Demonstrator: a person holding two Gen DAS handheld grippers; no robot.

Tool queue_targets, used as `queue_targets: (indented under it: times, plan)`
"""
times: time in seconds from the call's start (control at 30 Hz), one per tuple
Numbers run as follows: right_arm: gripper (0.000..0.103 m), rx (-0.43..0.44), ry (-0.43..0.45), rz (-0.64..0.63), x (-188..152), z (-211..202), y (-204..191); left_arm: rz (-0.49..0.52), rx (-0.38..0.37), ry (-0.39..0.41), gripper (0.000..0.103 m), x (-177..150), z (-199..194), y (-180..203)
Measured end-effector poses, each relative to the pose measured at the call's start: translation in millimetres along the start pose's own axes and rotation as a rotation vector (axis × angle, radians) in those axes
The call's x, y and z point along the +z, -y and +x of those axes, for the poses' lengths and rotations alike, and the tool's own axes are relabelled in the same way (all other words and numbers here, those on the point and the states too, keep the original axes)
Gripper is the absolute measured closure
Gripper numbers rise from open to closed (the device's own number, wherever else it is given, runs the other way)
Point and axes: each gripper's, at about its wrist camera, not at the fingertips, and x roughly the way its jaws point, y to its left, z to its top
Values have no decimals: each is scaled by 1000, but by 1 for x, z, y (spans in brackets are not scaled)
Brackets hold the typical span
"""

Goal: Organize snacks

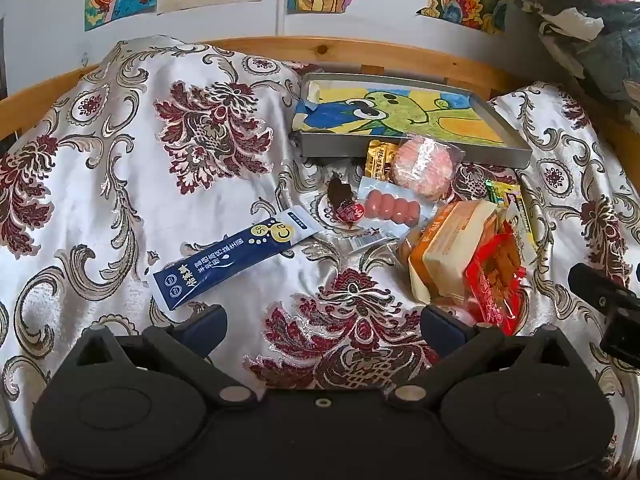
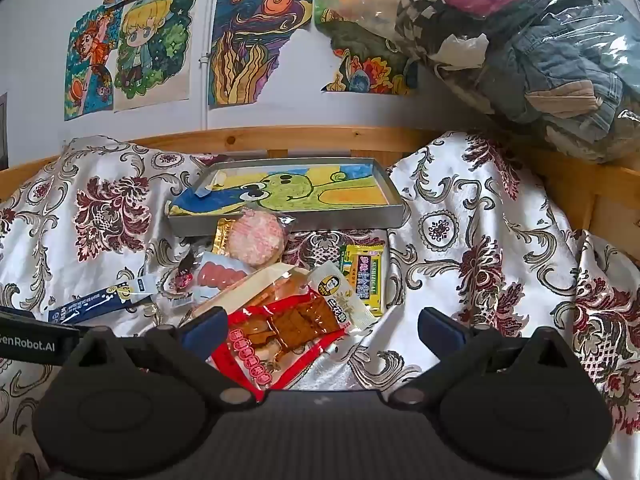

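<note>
Snacks lie in a loose pile on a patterned bedspread, in front of a grey tray [image 1: 516, 148] [image 2: 396, 200] lined with a crayon drawing. A navy stick sachet [image 1: 232, 262] [image 2: 100, 300] lies apart at the left. Beside it are a pink sausage pack [image 1: 390, 206] [image 2: 222, 274], a round pink cake [image 1: 424, 166] [image 2: 254, 238], an orange bread pack [image 1: 448, 244], a red tofu pack [image 1: 496, 276] [image 2: 280, 328] and a yellow-green pack [image 2: 366, 280]. My left gripper [image 1: 322, 322] hangs open over bare cloth. My right gripper [image 2: 322, 326] is open just above the red pack.
A wooden bed rail [image 1: 360, 50] [image 2: 280, 138] runs behind the tray, under a wall of drawings. A clear bag of clothes [image 2: 540, 48] sits at the back right. The bedspread [image 1: 160, 160] [image 2: 500, 260] is rumpled into humps left and right of the pile.
</note>
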Motion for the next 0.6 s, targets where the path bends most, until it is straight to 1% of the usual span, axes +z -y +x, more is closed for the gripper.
queue_targets:
  times: [0.6]
  plan:
    - [0, 1, -4, -1, 0, 0, 0, 4, 0, 4, 1, 0, 0, 0]
